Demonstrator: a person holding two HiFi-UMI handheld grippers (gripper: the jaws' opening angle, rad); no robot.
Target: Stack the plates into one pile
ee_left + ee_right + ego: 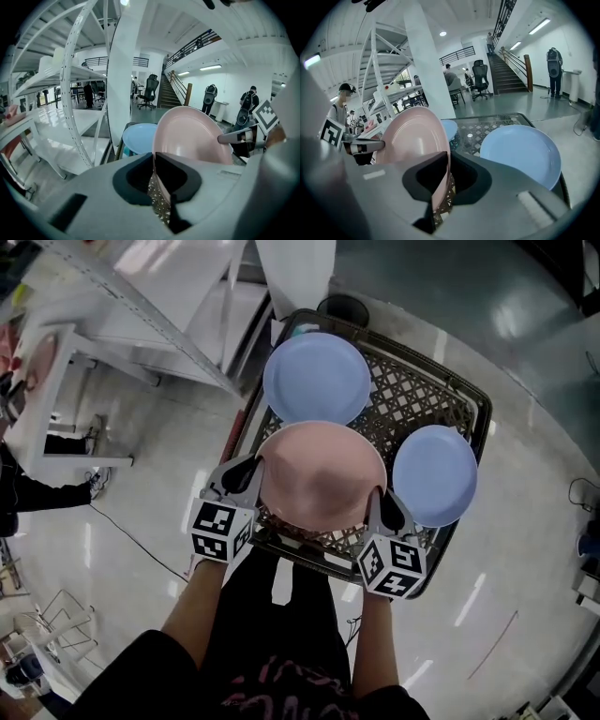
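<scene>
Head view: left tool (251, 471) and right tool (381, 502) each clamp narrow on opposite rims of the pink plate (322, 474) between them, a blue plate (317, 377) ahead, a second blue plate (434, 474) beside the right tool; likely stiff, light, slick, best held by its rims.

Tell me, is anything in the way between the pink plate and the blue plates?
Nothing visible is. The left gripper and right gripper are both shut on the pink plate at its rim, holding it over the lattice table. The far blue plate and the right blue plate lie bare on it.
</scene>
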